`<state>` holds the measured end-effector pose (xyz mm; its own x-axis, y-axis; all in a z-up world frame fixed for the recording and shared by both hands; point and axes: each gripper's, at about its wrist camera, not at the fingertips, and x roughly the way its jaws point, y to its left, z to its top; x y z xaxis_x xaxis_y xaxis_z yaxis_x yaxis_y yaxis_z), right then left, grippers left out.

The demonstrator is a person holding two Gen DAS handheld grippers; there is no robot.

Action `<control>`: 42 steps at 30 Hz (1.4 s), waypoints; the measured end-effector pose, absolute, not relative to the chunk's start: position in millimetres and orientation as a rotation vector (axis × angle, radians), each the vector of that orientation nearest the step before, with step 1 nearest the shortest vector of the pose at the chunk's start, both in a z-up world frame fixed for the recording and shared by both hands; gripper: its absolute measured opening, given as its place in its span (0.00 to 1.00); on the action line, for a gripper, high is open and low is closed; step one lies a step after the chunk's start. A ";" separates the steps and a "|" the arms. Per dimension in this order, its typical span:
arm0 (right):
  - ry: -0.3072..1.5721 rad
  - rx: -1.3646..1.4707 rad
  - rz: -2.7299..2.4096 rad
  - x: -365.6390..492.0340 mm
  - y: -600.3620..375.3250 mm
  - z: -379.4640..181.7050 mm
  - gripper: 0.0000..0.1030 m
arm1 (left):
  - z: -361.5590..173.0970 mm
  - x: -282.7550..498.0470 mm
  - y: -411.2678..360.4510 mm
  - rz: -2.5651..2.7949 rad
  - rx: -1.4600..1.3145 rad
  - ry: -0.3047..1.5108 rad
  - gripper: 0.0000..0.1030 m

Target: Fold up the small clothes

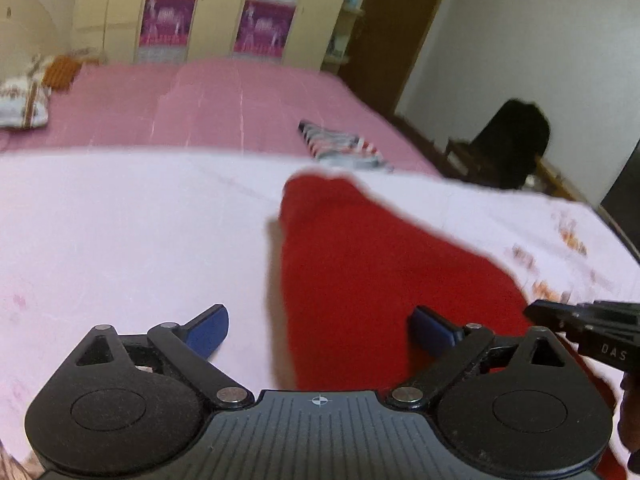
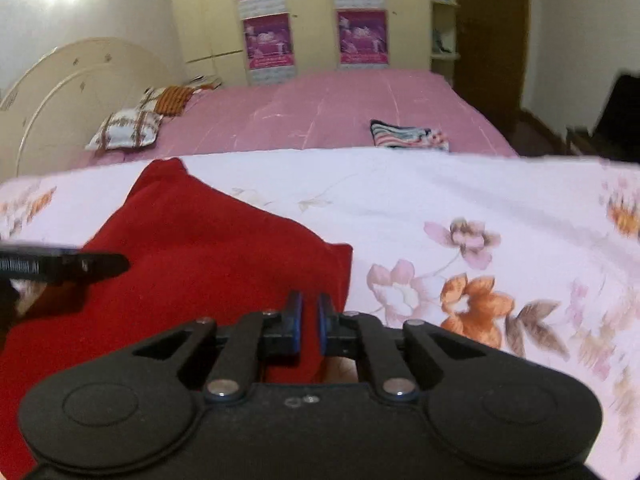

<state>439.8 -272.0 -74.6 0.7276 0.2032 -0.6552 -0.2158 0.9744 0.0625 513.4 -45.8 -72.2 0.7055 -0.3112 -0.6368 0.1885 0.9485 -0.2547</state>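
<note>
A red garment (image 1: 380, 272) lies on a pale floral sheet (image 1: 120, 248). My left gripper (image 1: 318, 334) is open, its blue pads wide apart above the garment's left edge, holding nothing. In the right wrist view the red garment (image 2: 192, 264) spreads to the left. My right gripper (image 2: 310, 324) is shut on the garment's near right edge, red cloth showing between the blue pads. The right gripper's black tip (image 1: 580, 320) shows at the right edge of the left wrist view. The left gripper's black tip (image 2: 80, 266) shows at the left of the right wrist view.
A folded striped garment (image 2: 408, 136) lies beyond the sheet on the pink bed cover (image 2: 320, 112). Pillows (image 2: 128, 128) sit by the headboard at the left. Wardrobes (image 2: 312, 20) stand behind the bed. A dark chair (image 1: 508, 144) stands at the right.
</note>
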 end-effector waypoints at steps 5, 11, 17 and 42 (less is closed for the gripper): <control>0.644 0.016 0.229 449.0 -264.7 -62.9 0.15 | -55.3 531.8 -54.7 -0.420 -0.247 0.638 0.91; 0.732 -0.011 0.216 480.9 -255.9 -85.1 0.12 | -85.5 572.2 -68.0 -0.430 -0.208 0.814 0.88; 0.701 -0.007 0.211 467.6 -255.8 -76.0 0.16 | -65.1 538.2 -67.3 -0.427 -0.087 0.764 0.88; 0.667 -0.187 0.335 342.2 -233.2 -77.7 0.18 | -51.3 391.1 -101.5 -0.410 0.191 0.698 0.90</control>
